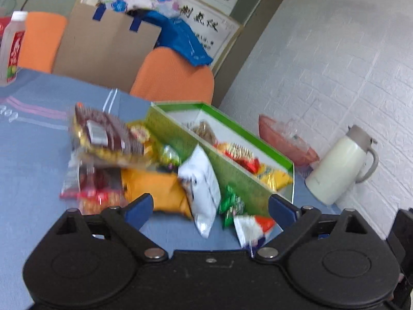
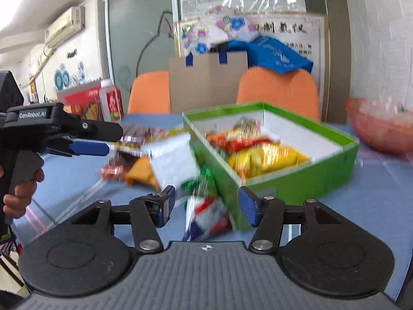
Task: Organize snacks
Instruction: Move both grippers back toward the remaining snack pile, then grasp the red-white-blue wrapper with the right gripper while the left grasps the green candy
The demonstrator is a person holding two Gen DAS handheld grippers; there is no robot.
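A green box (image 1: 232, 173) with white inner walls stands on the blue table and holds several snack packets (image 2: 258, 152). Left of it lies a loose pile: a brown packet (image 1: 105, 134), an orange bag (image 1: 155, 191), a white bag (image 1: 201, 180) and green candy (image 1: 229, 204). My left gripper (image 1: 210, 208) is open just short of the pile and touches nothing; it also shows from the side as the left gripper (image 2: 103, 142). My right gripper (image 2: 206, 205) is open. A red, white and blue packet (image 2: 206, 214) lies between its fingers, against the box corner, with gaps on both sides.
A pink bowl (image 2: 379, 126) sits right of the box and a white jug (image 1: 340, 165) stands by the wall. A bottle (image 2: 111, 103) and a red carton (image 2: 82, 103) are at the far left. Orange chairs (image 2: 278, 90) and a cardboard bag (image 2: 206, 85) stand behind the table.
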